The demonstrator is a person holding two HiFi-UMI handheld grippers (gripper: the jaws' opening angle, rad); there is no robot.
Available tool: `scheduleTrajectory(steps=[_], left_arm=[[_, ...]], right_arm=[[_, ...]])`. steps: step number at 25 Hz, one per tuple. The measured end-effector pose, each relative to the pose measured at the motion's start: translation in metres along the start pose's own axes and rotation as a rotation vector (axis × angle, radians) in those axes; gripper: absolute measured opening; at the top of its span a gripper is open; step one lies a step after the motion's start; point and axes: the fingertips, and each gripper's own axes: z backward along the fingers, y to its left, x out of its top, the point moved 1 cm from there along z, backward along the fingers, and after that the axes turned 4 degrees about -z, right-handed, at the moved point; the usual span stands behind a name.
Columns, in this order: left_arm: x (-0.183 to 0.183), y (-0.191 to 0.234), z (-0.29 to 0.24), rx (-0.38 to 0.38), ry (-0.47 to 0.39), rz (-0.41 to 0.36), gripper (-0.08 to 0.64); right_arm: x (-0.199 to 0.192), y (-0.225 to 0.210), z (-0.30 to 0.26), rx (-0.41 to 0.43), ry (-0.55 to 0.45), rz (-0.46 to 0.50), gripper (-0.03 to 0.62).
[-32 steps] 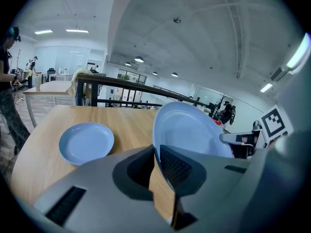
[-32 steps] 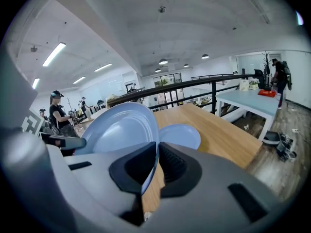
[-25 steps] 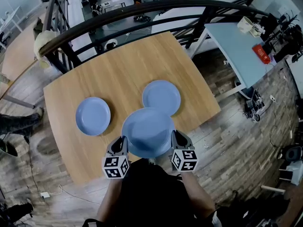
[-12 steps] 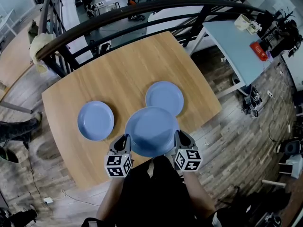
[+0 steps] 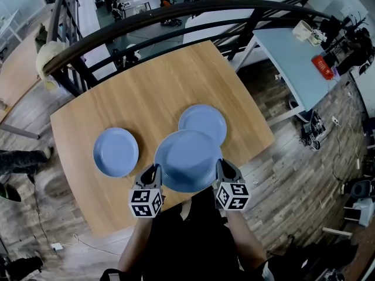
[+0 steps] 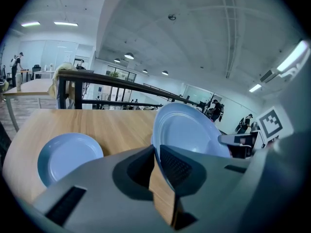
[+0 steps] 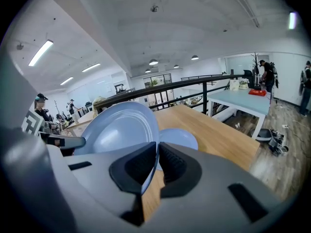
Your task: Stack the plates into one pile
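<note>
left gripper [image 5: 154,173]: my jaws nearly closed, pinching held plate [image 5: 187,160] at its left rim
right gripper [image 5: 219,168]: same, on its right rim
held plate: over table [image 5: 146,81] near edge, partly covering far plate [image 5: 205,119]
left plate [image 5: 116,151]: flat, apart

Cannot see near rim of far plate [image 5: 205,119], covered by held plate [image 5: 187,160]. Cannot see desk [image 5: 117,86] near corner, blocked by person's torso [image 5: 187,242].
</note>
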Motion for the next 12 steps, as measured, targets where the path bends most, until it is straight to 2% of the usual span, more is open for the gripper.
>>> scheduleTrajectory(steps=[12], left_arm=[[0.011, -0.022, -0.037, 0.069, 0.006, 0.049, 0.052]], right_arm=[[0.028, -0.038, -0.038, 0.062, 0.044, 0.036, 0.041]])
